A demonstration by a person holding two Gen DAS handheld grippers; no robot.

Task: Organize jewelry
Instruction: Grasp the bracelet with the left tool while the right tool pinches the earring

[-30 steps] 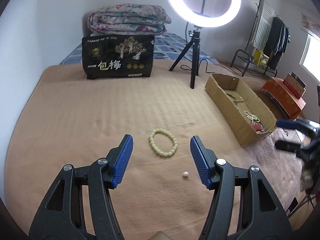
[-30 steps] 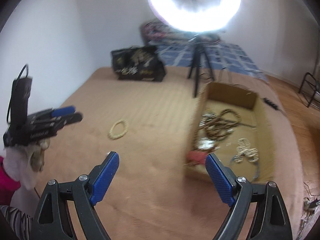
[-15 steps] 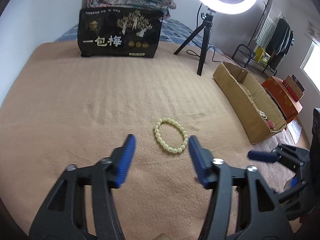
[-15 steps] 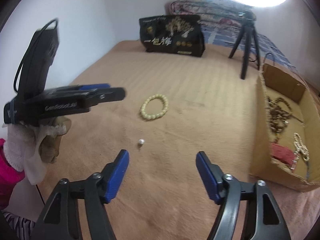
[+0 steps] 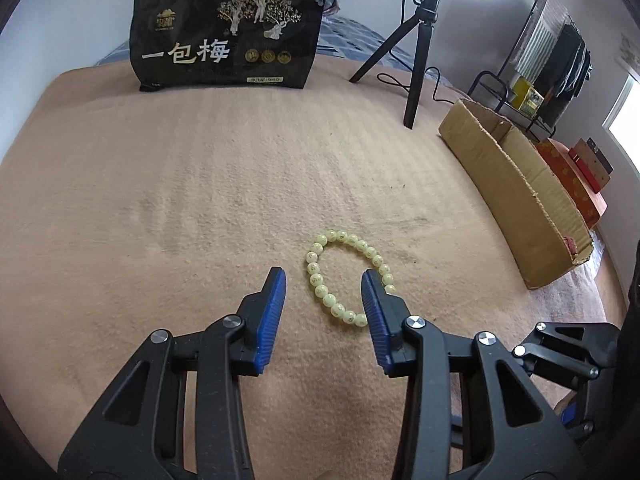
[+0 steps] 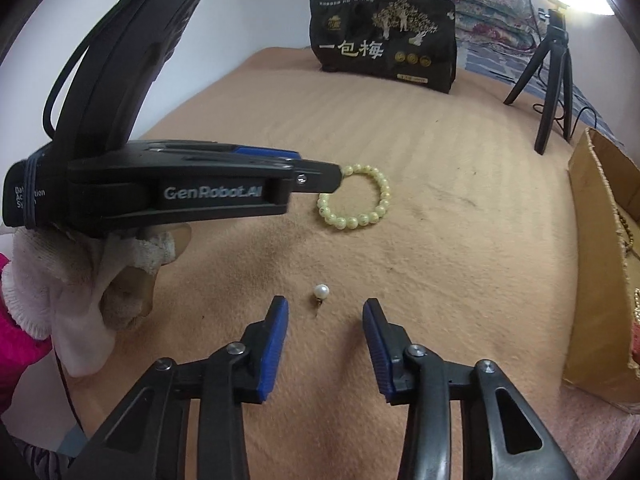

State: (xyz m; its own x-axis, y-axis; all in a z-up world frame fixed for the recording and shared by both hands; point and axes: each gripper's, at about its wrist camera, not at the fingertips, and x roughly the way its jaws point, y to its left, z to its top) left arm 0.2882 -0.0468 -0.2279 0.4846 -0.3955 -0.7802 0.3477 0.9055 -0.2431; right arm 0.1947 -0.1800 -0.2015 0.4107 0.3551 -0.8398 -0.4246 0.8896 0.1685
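Observation:
A pale yellow bead bracelet lies flat on the tan blanket. My left gripper hangs just over the bracelet's near left side, its jaws closing; the beads lie between the blue pads but the pads do not touch them. In the right wrist view that left gripper reaches in from the left over the bracelet. A small pearl earring lies on the blanket just ahead of my right gripper, whose jaws are closing with nothing between them.
An open cardboard box with jewelry inside stands at the right. A black snack bag stands at the back, beside a ring light tripod. A gloved hand holds the left gripper.
Both grippers have come lower and closer to the blanket, and their jaws have narrowed. The left one now hangs over the bracelet; the right swung left from the box to the pearl earring.

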